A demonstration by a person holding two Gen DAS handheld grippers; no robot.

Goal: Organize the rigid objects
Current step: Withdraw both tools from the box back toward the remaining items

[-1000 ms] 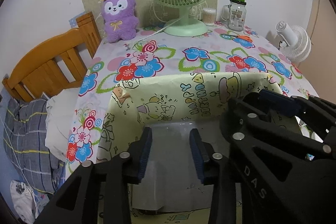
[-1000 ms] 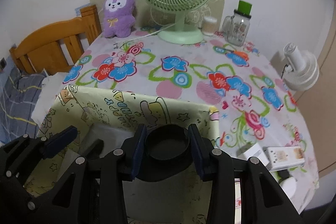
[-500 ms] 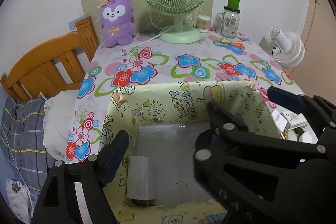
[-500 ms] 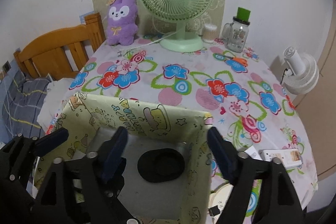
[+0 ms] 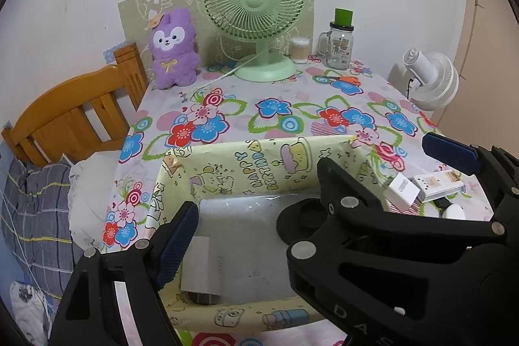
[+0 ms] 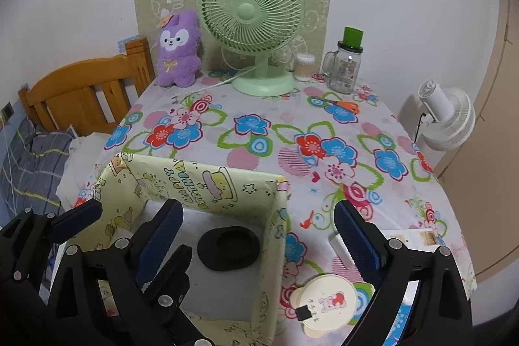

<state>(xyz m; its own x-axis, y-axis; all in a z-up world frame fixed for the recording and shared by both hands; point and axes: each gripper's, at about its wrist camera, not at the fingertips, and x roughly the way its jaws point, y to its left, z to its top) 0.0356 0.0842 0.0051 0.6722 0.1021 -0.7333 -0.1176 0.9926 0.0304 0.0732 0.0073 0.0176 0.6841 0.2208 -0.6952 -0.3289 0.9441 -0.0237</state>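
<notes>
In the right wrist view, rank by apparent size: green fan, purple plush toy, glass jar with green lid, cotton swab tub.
1. green fan
2. purple plush toy
3. glass jar
4. cotton swab tub

All four stand along the table's far edge, so nearness hardly skews this.

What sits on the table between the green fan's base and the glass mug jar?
A small clear tub of cotton swabs stands between the green fan base and the glass mug jar, in both wrist views.

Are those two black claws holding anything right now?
No. Both the left gripper and the right gripper have just opened; nothing is between their jaws.
</notes>
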